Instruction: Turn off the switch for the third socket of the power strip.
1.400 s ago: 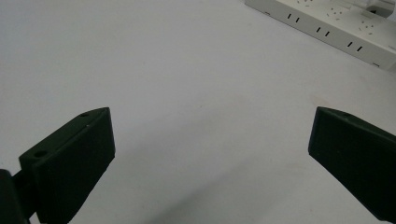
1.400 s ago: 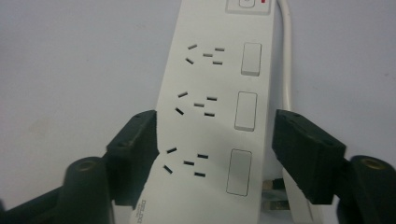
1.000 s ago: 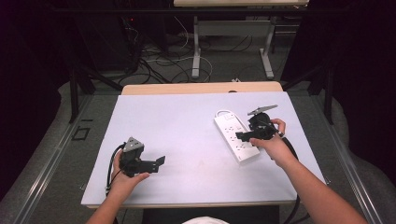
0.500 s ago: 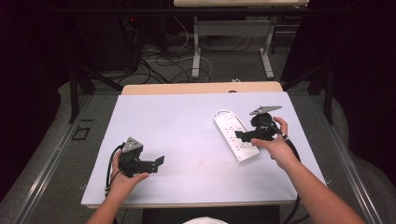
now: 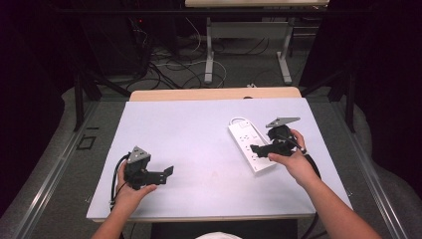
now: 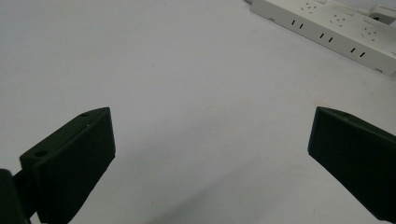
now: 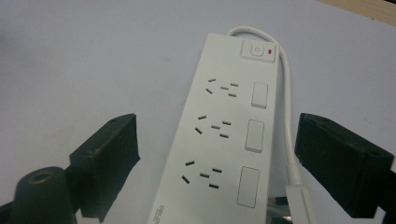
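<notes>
Room: dark space with cables and metal table legs on the floor beyond the far edge; I am working at a pale lavender-white tabletop (image 5: 199, 134) with a strip of tan wood along its far side.
Thing in hand: white plastic three-socket power strip (image 5: 249, 144) with a white cord (image 7: 288, 116) looping from its switch end, lying flat at about 3 o'clock from the table's middle, long axis running roughly 11 to 5 o'clock.
Right gripper (image 5: 260, 148): my black two-jaw tool sits low over the strip's near end. In the right gripper view the jaws stand wide, one either side of the strip, pads clear of its sides; they have just been opening. Nothing is gripped.
Left gripper (image 5: 168, 172): resting at about 8 o'clock near the front edge, well apart from the strip, jaws spread wide over bare table and holding nothing.
Switch: red indicator (image 7: 271, 49) beside the power button at the strip's far end.
Sockets: all three unoccupied; a plug end of the cord seems to lie beside the strip's near end.
Progress: I judge the strip set down and released. Whether plugging in, switching or repositioning is left, I cannot tell.
</notes>
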Demonstrator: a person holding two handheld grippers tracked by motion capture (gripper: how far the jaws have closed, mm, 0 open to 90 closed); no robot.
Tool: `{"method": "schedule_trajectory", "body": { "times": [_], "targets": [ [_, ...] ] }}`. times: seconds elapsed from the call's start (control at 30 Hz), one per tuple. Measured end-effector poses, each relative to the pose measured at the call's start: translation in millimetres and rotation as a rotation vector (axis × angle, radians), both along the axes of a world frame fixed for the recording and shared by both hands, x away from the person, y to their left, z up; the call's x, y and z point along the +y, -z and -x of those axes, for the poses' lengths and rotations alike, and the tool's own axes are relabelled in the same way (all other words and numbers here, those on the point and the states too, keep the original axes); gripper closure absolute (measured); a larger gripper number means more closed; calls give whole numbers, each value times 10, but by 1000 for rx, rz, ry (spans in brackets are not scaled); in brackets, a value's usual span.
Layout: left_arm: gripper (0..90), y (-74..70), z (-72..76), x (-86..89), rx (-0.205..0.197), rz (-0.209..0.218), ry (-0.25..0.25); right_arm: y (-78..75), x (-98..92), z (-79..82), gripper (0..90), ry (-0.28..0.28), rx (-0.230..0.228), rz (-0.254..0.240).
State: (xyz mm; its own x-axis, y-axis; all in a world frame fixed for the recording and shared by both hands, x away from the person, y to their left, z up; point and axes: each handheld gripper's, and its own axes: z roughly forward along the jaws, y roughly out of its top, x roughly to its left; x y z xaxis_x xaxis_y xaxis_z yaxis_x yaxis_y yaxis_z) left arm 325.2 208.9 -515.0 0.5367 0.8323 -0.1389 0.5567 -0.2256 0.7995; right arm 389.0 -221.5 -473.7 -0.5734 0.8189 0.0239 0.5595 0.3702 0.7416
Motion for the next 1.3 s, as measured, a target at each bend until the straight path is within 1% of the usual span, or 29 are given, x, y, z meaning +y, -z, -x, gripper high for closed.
{"method": "schedule_trajectory", "body": {
  "times": [0.07,0.1,0.23,0.33,0.37,0.43,0.5,0.57,0.6,0.63,0.67,0.77,0.8,0.83,0.87,0.9,0.93,0.97,1.0,1.03,1.07,1.1,1.13,1.17,1.2,1.27,1.3],
  "targets": [
    [4,-1,3,-5,-2,9,-6,-8,-11,39,109,-5,-5,-9],
    [4,-4,1,0,-4,1,-2,-10,-20,56,103,-10,-10,-13],
    [4,0,-1,-2,-11,6,-10,-22,-66,134,101,-5,-18,-37],
    [4,-2,-3,1,-13,5,-13,-19,-113,181,101,4,-18,-58],
    [4,-4,-3,2,-14,5,-14,-16,-129,197,102,14,-10,-61],
    [4,-9,-3,8,-16,4,-14,-1,-170,215,102,30,-10,-68],
    [4,-18,-1,18,-5,3,-11,14,-214,236,102,38,-8,-73],
    [4,-19,-3,24,-7,7,-12,23,-251,260,102,44,-10,-85],
    [4,-19,-5,27,-10,7,-12,29,-272,268,101,40,-20,-86],
    [4,-20,-6,30,-10,8,-13,28,-287,288,101,50,-20,-90],
    [4,-24,-9,39,-14,-1,-12,31,-302,304,98,53,-22,-93],
    [4,-22,-11,44,-19,7,-25,46,-345,352,63,52,-33,-111],
    [4,-21,-10,41,-15,19,-30,53,-356,373,51,55,-39,-114],
    [4,-25,-12,54,-19,6,-31,57,-368,396,38,48,-36,-116],
    [4,-25,-14,59,-19,9,-32,64,-375,414,25,42,-36,-121],
    [4,-24,-16,61,-18,19,-33,69,-385,432,17,39,-43,-117],
    [4,-28,-20,75,-22,8,-32,69,-389,457,11,42,-36,-124],
    [4,-38,-17,85,-9,7,-30,80,-404,472,10,38,-49,-113],
    [4,-36,-17,83,-10,16,-35,88,-411,498,3,37,-53,-111],
    [4,-43,-19,98,-10,6,-29,99,-420,516,0,34,-61,-102],
    [4,-39,-20,98,-16,9,-38,104,-427,534,0,33,-62,-102],
    [4,-43,-19,104,-8,12,-36,109,-433,558,0,45,-64,-98],
    [4,-38,-21,104,-13,21,-40,118,-441,575,0,49,-69,-99],
    [4,-42,-21,112,-8,20,-39,130,-456,585,0,48,-82,-95],
    [4,-41,-22,116,-10,20,-44,131,-466,608,0,56,-78,-96],
    [4,-45,-25,128,-10,20,-48,147,-494,634,0,63,-99,-94],
    [4,-48,-25,135,-8,19,-49,149,-499,651,0,77,-101,-101]
  ]
}}
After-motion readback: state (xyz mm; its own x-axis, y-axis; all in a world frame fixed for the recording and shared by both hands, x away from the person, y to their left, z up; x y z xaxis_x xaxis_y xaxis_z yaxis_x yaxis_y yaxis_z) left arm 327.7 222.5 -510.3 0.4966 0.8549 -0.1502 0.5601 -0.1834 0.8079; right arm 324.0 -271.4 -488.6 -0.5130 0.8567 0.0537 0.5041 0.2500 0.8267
